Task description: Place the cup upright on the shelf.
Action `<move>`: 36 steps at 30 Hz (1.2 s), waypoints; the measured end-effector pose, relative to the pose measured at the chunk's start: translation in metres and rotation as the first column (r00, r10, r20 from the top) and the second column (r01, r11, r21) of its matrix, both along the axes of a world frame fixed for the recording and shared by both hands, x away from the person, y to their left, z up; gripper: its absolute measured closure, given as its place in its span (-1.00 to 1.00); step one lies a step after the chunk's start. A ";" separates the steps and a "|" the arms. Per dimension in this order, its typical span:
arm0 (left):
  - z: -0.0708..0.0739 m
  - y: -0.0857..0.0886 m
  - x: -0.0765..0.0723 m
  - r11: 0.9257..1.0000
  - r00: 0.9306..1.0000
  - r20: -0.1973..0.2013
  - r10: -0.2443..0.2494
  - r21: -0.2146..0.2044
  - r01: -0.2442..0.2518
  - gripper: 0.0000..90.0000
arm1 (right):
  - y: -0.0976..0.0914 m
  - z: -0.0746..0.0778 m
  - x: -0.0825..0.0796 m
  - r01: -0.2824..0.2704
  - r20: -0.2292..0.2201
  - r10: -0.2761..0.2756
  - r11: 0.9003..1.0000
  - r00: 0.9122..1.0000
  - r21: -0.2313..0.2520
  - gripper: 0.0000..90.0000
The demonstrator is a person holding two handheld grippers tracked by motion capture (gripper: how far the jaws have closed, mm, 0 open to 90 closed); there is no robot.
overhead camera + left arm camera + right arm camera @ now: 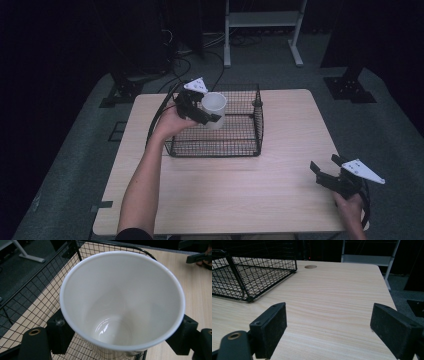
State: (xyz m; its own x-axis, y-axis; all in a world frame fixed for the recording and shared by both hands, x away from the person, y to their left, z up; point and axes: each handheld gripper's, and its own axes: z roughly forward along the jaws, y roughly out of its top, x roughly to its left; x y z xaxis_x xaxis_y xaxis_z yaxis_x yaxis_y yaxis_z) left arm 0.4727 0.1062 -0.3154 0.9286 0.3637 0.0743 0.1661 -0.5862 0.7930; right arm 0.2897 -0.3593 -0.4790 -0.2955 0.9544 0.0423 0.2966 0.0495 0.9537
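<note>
Table (240, 195): one basket (235, 142), one cup (214, 106) clamped by left jaws; right jaws apart.

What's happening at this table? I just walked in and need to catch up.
A person is working with a hand-held claw in each hand. The left claw grips a white paper cup, empty and upright, and holds it over the black wire basket near its left side. The cup is not set down in the basket yet. The right claw is open and empty, waiting low over the wooden table near its right edge, well away from the basket.
</note>
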 end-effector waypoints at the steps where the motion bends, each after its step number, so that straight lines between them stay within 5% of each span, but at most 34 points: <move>1: 0.000 0.000 0.000 1.000 1.000 0.000 0.000 0.000 0.000 -0.53 | 0.000 0.000 0.000 0.000 0.000 0.000 1.000 1.000 0.000 -0.71; 15: -0.014 -0.007 0.016 0.999 0.999 -0.023 0.035 -0.010 -0.035 -0.53 | 0.000 0.000 0.000 -0.003 0.001 0.003 1.000 1.000 0.000 -0.71; 36: -0.034 -0.024 0.033 0.998 0.998 -0.046 0.039 0.042 -0.037 -0.53 | 0.000 0.000 0.000 -0.005 0.002 0.005 1.000 1.000 0.003 -0.71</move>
State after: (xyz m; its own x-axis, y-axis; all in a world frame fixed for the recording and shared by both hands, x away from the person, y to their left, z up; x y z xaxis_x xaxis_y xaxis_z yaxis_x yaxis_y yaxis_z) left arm 0.5059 0.0827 -0.3493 0.9170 0.3960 0.0471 0.2246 -0.6105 0.7595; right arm 0.2897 -0.3591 -0.4790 -0.3003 0.9528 0.0442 0.2940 0.0484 0.9546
